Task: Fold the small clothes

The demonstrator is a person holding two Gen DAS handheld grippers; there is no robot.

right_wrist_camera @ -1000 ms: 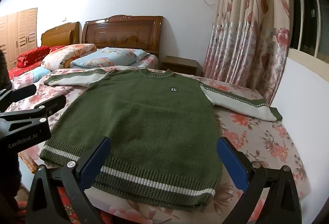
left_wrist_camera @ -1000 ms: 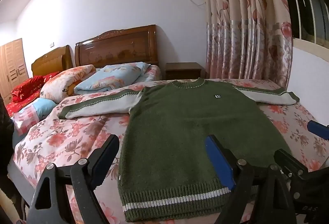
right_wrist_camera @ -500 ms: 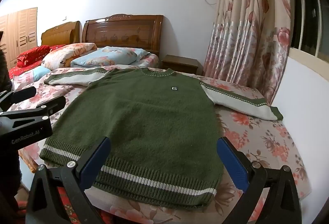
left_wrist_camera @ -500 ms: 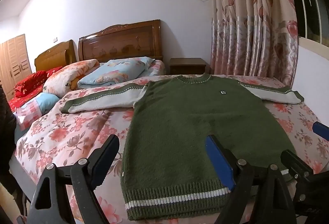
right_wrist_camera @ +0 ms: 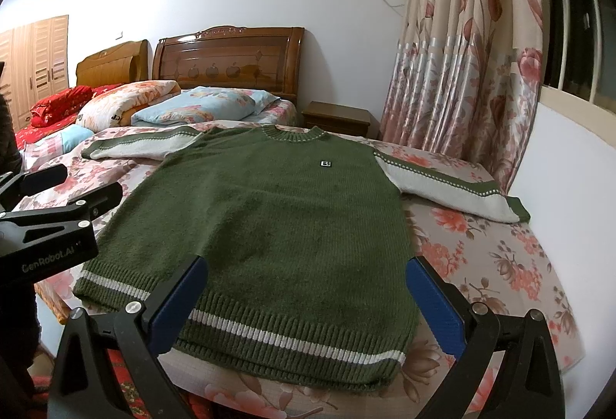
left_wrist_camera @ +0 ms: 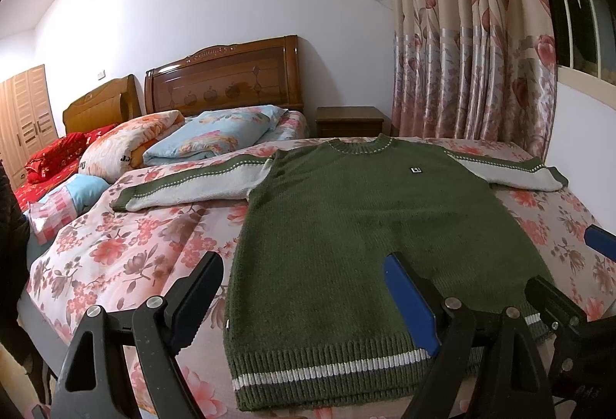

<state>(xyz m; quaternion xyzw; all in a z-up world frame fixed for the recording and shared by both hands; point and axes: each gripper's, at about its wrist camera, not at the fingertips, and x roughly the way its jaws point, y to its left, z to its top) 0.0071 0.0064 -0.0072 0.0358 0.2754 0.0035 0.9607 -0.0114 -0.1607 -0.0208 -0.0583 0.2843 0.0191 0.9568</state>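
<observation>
You are holding the left hand-held gripper (left_wrist_camera: 304,299) and right hand-held gripper (right_wrist_camera: 308,297) spread wide, gripping nothing. A green sweater (right_wrist_camera: 269,222) is lying flat on the bed (left_wrist_camera: 115,257) beneath them.

Floral bed (left_wrist_camera: 115,257), green sweater (left_wrist_camera: 369,226) spread flat

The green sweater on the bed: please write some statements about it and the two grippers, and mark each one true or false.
1. The green sweater lies flat on the floral bedspread with both sleeves spread out. True.
2. The right gripper is shut on the hem. False: its jaws are open and hold nothing.
3. The left gripper is open. True.
4. The sweater is already folded in half. False: it is fully unfolded.
5. A small square badge sits on the chest. True.
</observation>
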